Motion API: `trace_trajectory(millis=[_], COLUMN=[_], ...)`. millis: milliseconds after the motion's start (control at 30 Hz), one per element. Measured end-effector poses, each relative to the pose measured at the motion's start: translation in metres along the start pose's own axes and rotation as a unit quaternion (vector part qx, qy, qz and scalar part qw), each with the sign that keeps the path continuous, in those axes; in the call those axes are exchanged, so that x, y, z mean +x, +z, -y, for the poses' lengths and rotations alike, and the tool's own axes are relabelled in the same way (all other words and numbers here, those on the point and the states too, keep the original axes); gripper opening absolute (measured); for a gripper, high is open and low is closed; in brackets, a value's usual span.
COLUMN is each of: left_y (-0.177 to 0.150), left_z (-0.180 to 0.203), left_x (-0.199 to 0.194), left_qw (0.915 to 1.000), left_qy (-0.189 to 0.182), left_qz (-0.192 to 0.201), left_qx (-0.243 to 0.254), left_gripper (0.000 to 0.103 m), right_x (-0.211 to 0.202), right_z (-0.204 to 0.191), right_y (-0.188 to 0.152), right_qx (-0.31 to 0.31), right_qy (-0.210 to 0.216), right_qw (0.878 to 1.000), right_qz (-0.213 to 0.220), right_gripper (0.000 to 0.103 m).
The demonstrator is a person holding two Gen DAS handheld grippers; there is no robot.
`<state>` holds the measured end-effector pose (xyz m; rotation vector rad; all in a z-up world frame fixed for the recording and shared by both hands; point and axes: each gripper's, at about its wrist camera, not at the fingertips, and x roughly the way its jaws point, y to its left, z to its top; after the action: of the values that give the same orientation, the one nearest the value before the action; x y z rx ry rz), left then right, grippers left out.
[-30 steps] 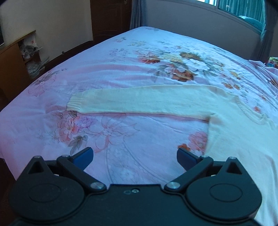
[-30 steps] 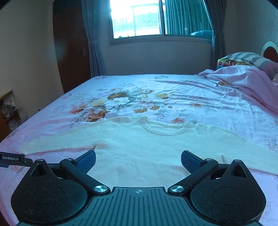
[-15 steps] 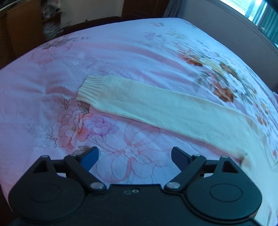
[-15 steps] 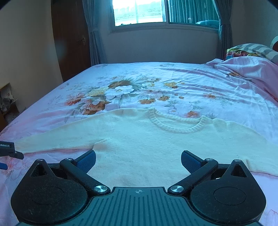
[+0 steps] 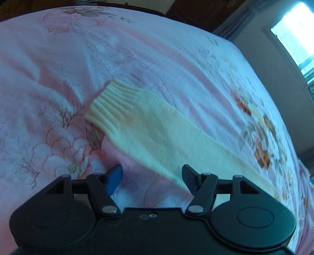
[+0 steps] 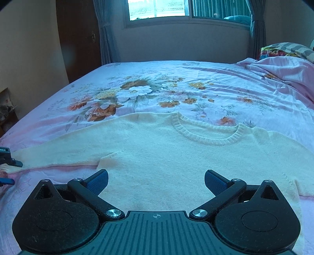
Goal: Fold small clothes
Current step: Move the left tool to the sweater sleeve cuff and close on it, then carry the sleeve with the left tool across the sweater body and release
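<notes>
Left wrist view shows the left gripper (image 5: pixel 152 179) closing over one ribbed-cuffed sleeve (image 5: pixel 149 125), whose near edge lies between the blue pads, not yet pinched. One cream knit sweater (image 6: pixel 176 157) lies flat on the pink floral bed (image 6: pixel 196 86). The right gripper (image 6: pixel 156 182) hangs wide open above its body, empty, facing a curtained window (image 6: pixel 159 8).

The sweater (image 6: pixel 176 160) runs off the right wrist view's right edge — its far sleeve is cut there, and its hem hides behind the right gripper (image 6: pixel 156 181). In the left wrist view the sleeve (image 5: pixel 157 135) is smeared by motion blur — its lower stretch passes behind the left gripper (image 5: pixel 152 179).
</notes>
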<state>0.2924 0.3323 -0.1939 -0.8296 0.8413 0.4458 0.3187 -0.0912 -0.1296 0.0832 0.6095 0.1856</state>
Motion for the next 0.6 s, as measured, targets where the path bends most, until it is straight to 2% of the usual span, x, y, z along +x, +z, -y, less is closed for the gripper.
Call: trace_trajectory(millis=[33, 67, 100, 133, 200, 233, 333, 433, 500, 600], left_y=[0.002, 0.005, 0.007, 0.010, 0.015, 0.017, 0.022, 0.019, 0.012, -0.015], left_z=[-0.001, -0.001, -0.001, -0.002, -0.004, -0.004, 0.007, 0.052, 0.092, 0.160], left_x=[0.002, 0.003, 0.004, 0.007, 0.011, 0.013, 0.009, -0.012, -0.029, -0.050], left_qw=[0.9999, 0.9998, 0.9996, 0.9993, 0.9988, 0.9986, 0.9987, 0.9943, 0.9864, 0.9666], left_qy=[-0.003, -0.005, -0.002, -0.001, 0.001, 0.003, 0.009, -0.010, -0.044, -0.112], left_qz=[0.005, 0.012, 0.020, 0.026, 0.031, 0.033, 0.047, 0.083, 0.099, 0.097], left_qx=[-0.010, -0.018, -0.021, -0.027, -0.037, -0.041, -0.020, 0.065, 0.124, 0.209], left_gripper=[0.063, 0.058, 0.047, 0.041, 0.013, 0.008, 0.002, 0.002, 0.002, 0.002], right_x=[0.002, 0.004, 0.005, 0.007, 0.009, 0.010, 0.011, 0.012, 0.012, 0.007], right_z=[0.000, 0.001, 0.001, 0.001, 0.003, 0.004, 0.006, 0.011, 0.016, 0.025], right_y=[0.000, 0.000, 0.000, 0.000, -0.001, -0.001, -0.001, 0.000, 0.001, 0.002], right_qx=[-0.001, -0.002, -0.003, -0.003, -0.002, -0.001, -0.002, -0.001, 0.006, 0.019], right_qy=[-0.001, -0.003, -0.004, -0.005, -0.007, -0.008, -0.012, -0.019, -0.020, -0.022], right_qw=[1.000, 1.000, 1.000, 1.000, 1.000, 1.000, 1.000, 1.000, 1.000, 1.000], right_qz=[-0.001, -0.001, -0.001, -0.002, -0.003, -0.004, -0.004, -0.005, -0.004, -0.004], right_gripper=[0.103, 0.103, 0.103, 0.103, 0.103, 0.103, 0.103, 0.103, 0.103, 0.103])
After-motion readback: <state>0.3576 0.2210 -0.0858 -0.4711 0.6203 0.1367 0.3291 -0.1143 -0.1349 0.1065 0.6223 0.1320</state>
